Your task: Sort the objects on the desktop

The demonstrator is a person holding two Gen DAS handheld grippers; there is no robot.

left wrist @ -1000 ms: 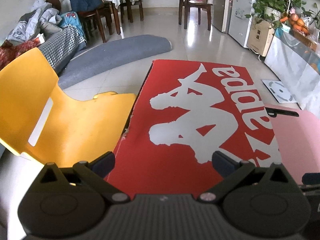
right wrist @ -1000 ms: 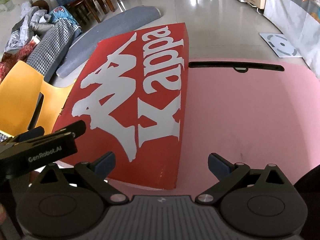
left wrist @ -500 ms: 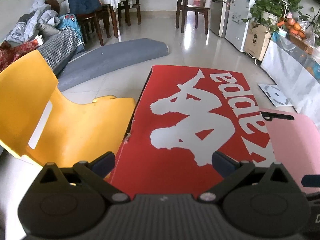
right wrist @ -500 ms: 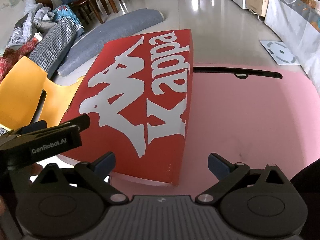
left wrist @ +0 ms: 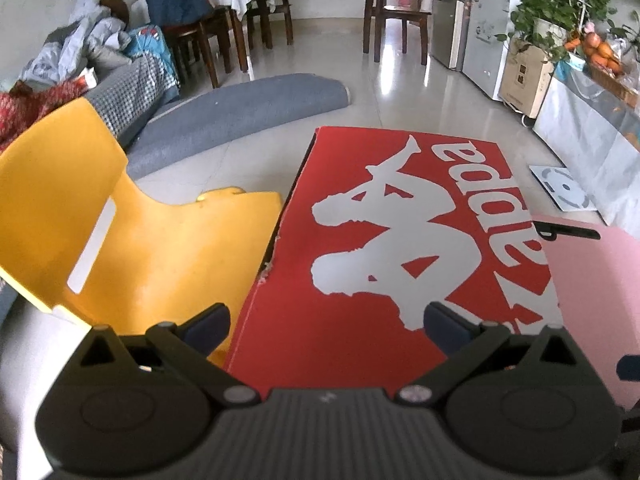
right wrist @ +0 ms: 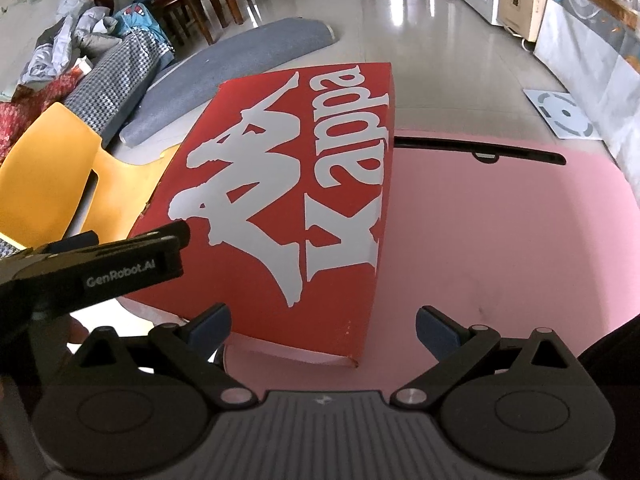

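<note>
In the left wrist view our left gripper hangs released over the red box at frame centre, with a yellow chair at left. In the right wrist view our right gripper is also released, with the box lying centre-left on the pink surface.

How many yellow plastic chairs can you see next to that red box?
1. A single yellow plastic chair stands to the left of the red Kappa box, its seat edge close against the box's side. The right wrist view shows the same chair. Others could be out of frame.

Both wrist views close above, angled down, sharing red box
</note>
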